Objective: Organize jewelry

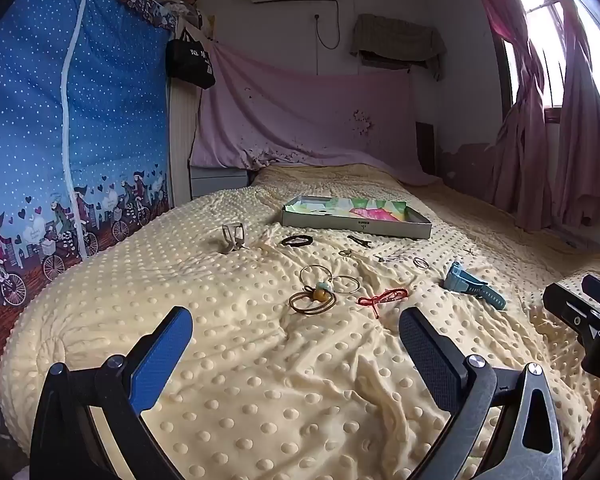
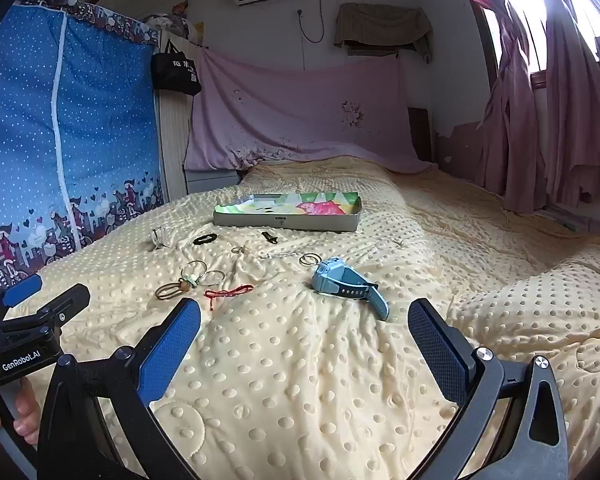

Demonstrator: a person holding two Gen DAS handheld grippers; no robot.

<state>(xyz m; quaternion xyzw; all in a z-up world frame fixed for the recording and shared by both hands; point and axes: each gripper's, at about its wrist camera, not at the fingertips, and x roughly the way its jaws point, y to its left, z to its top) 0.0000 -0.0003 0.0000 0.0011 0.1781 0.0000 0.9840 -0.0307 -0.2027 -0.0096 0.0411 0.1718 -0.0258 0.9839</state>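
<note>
Fingers on both the left gripper and right gripper are hanging wide open, holding nothing, hovering over the bed. The jewelry is sitting loose on the bumpy blanket: thin rings, a red string bracelet, a blue watch, all short of the tray. I'm guessing the soft fabric is going to be the trouble, with fingers pinching blanket along with a flat ring, or nudging pieces into folds.

Sunlit window, pink curtains
</note>
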